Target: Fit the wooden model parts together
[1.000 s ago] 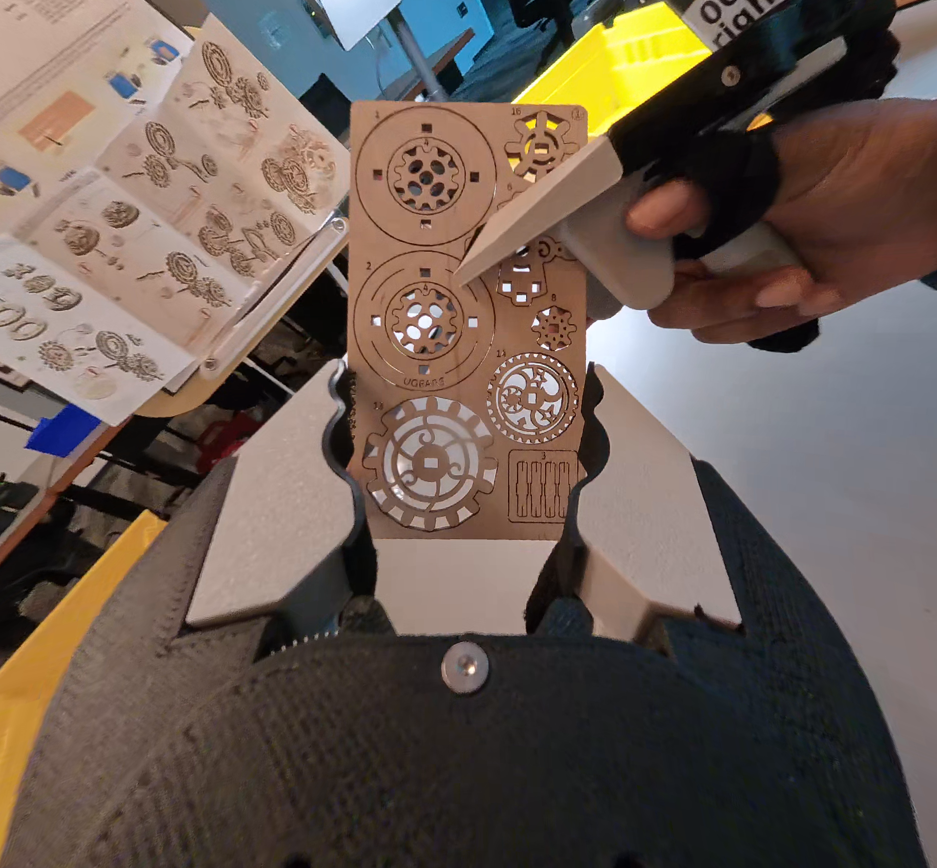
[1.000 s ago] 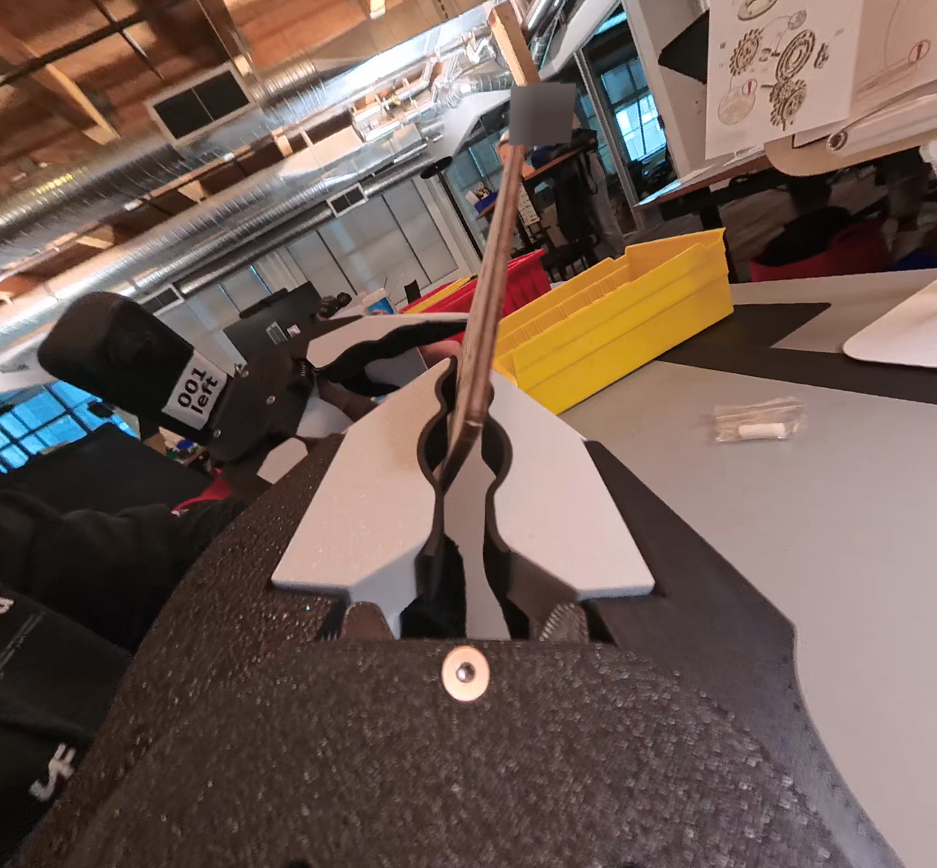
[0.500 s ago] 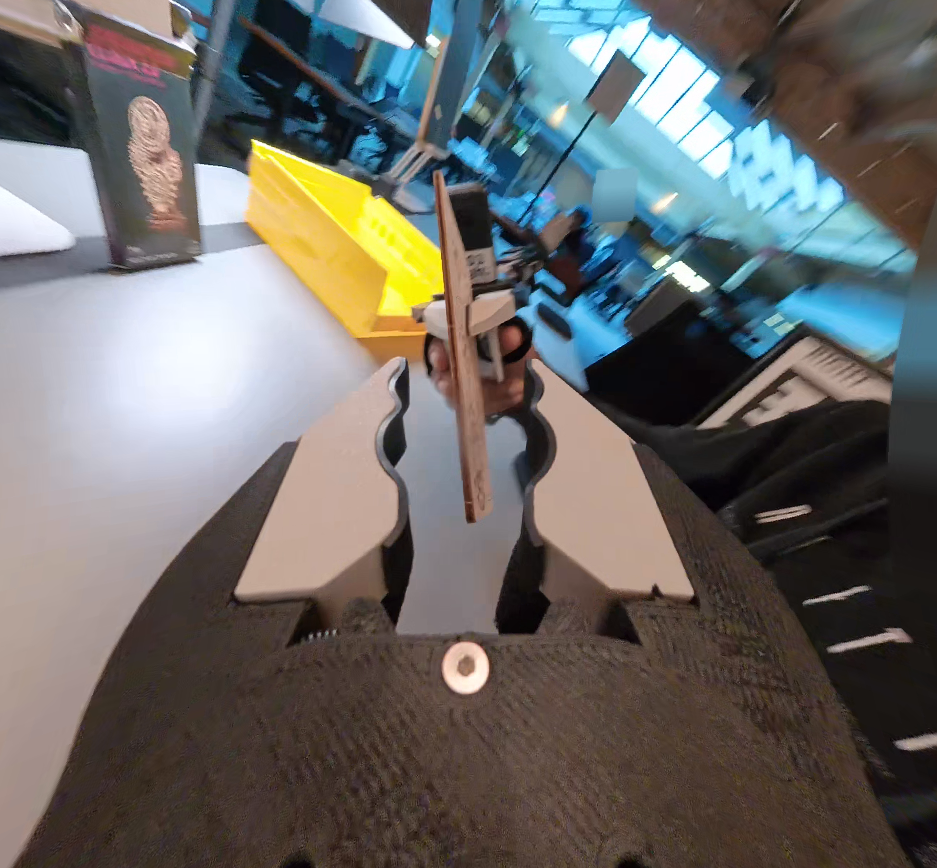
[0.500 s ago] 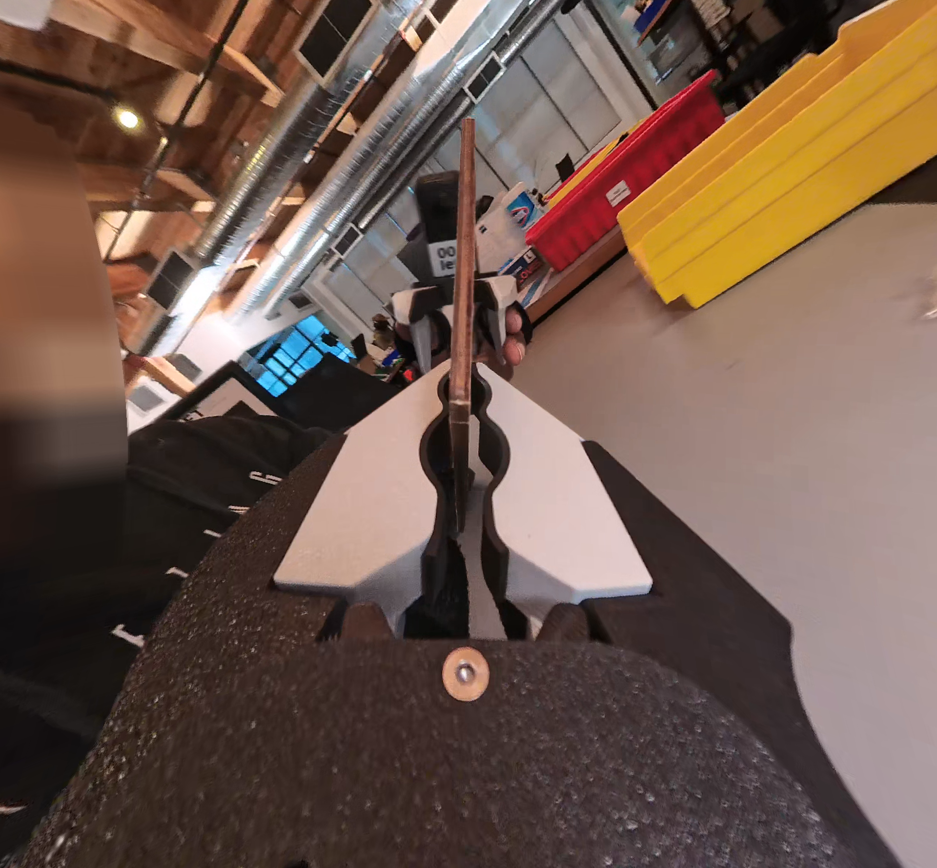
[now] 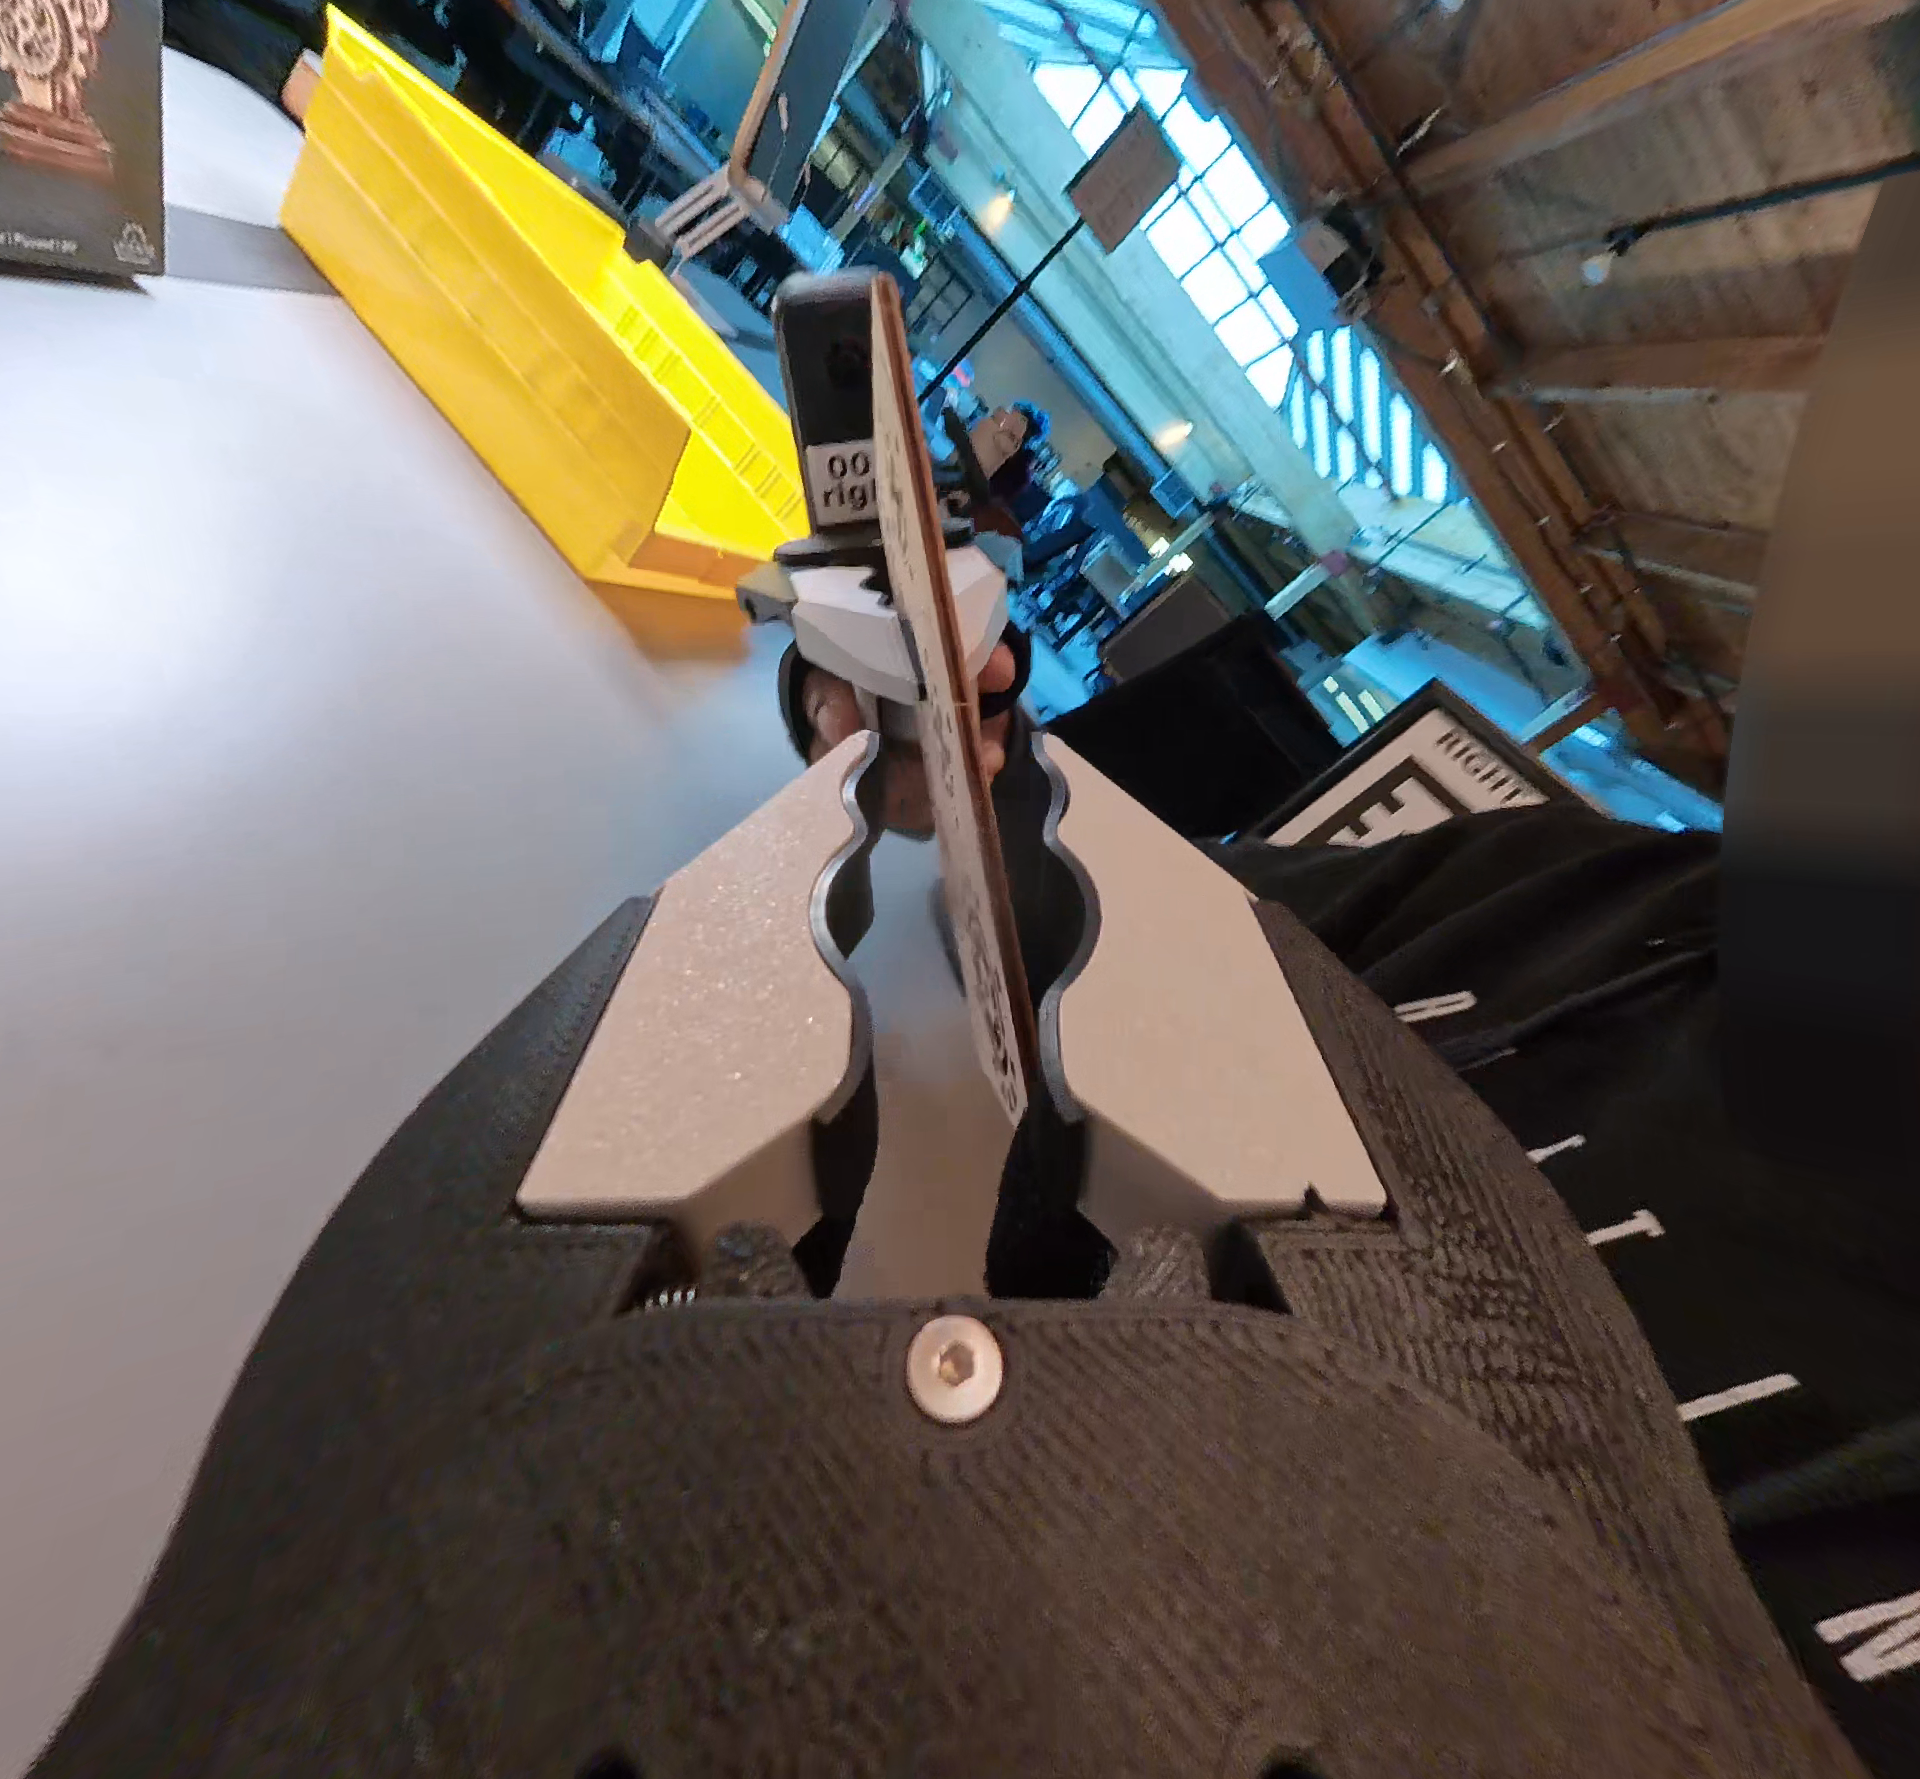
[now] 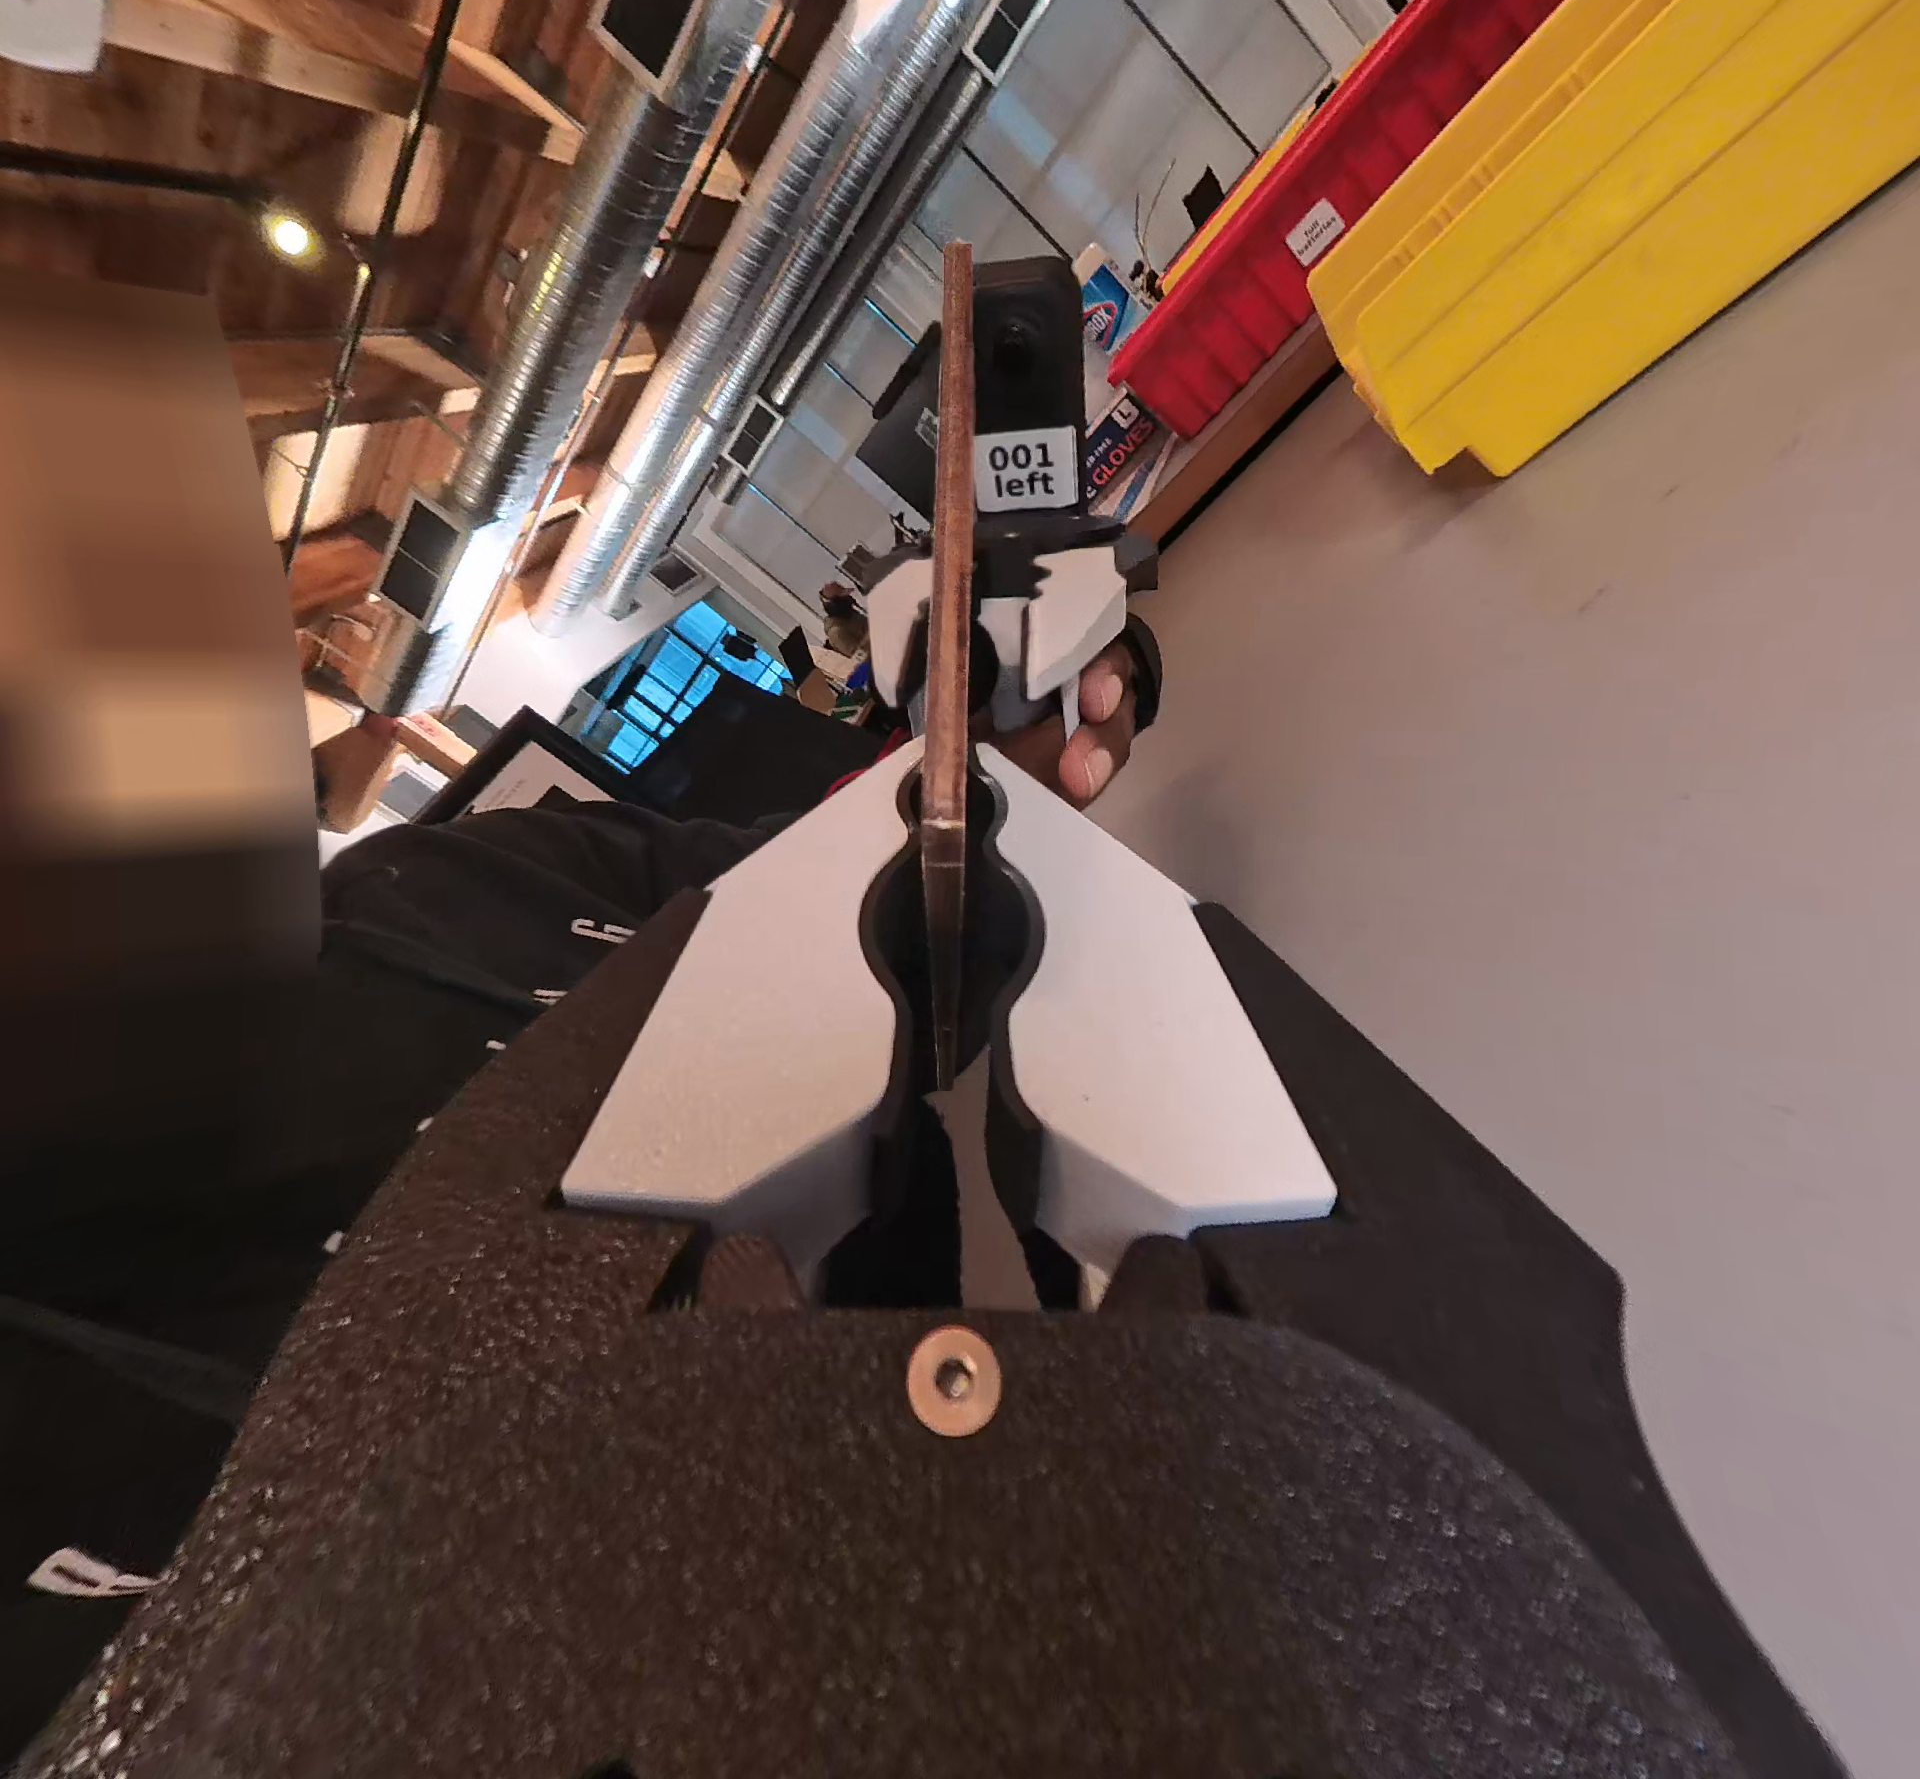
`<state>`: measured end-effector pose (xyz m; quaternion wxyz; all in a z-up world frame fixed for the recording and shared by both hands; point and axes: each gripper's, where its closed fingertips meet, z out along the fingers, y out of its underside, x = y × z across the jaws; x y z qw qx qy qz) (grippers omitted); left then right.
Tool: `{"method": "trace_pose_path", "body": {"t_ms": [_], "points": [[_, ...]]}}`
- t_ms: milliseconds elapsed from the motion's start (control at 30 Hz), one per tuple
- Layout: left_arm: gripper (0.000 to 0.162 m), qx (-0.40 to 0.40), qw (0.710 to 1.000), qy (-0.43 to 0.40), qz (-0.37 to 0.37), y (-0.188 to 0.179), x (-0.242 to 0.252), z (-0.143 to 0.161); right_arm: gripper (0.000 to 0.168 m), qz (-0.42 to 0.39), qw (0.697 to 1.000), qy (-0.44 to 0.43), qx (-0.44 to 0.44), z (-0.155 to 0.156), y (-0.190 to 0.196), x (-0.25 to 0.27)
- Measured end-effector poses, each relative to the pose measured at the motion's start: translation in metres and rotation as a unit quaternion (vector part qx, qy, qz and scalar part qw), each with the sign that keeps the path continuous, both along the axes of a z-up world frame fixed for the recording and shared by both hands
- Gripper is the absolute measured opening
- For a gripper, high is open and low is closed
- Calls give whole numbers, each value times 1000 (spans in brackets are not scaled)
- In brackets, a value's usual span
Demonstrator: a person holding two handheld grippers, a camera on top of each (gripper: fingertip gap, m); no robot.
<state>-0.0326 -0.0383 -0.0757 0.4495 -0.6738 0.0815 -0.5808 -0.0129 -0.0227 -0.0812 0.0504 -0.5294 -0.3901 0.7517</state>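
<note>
- My right claw (image 6: 948, 799) is clamping the near end of the wooden parts sheet (image 6: 948, 586), with both grey fingers (image 6: 1101, 981) pressed against its faces.
- In the right wrist view the sheet is showing edge-on, running from between my fingertips up toward 12 o'clock, lifted clear of the table (image 6: 1558, 794).
- My left claw (image 5: 961, 794) is standing apart, its fingers (image 5: 727, 1002) well spread; the sheet's (image 5: 951, 753) far end is sitting in the gap, closer to the finger at 3 o'clock, though I cannot tell whether it is touching that finger.
- In the left wrist view the sheet is tilting slightly, its perforated pale face turned toward 9 o'clock.
- The two claws are facing each other along the sheet; each is appearing beyond it in the other's view, with a hand (image 6: 1096, 721) wrapped round the left handle.
- Yellow bins (image 5: 499, 358) are sitting on the table at 11 o'clock in the left wrist view, with a dark box (image 5: 73, 67) standing at the far upper left.
- In the right wrist view yellow bins (image 6: 1662, 202) and a red bin (image 6: 1351, 202) are lying toward 2 o'clock.
</note>
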Motion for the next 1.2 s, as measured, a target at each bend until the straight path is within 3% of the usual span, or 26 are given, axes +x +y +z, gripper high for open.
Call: {"method": "trace_pose_path", "body": {"t_ms": [33,133,333,500,567,700,933,1200], "points": [[25,-2,1000,19,-2,0,3,-7,1,0,1000,-5,3,-3,0,-1],[4,3,998,55,-10,0,10,-19,1,-9,1000,-16,17,-10,2,-2],[2,15,999,22,28,11,3,-18,24,-73,995,53,31,9,24,2],[1,24,997,-47,58,18,-15,-11,43,-131,982,75,113,12,42,13],[2,32,996,-50,71,21,-20,-10,39,-139,975,64,162,5,41,13],[1,35,993,-74,88,24,-27,-10,1,-175,946,28,273,-14,45,6],[1,-1,985,-105,138,36,-49,-22,0,-204,904,14,375,-28,48,3],[2,-47,975,-89,199,48,-65,-43,2,-199,914,1,353,-39,47,-1]]}}
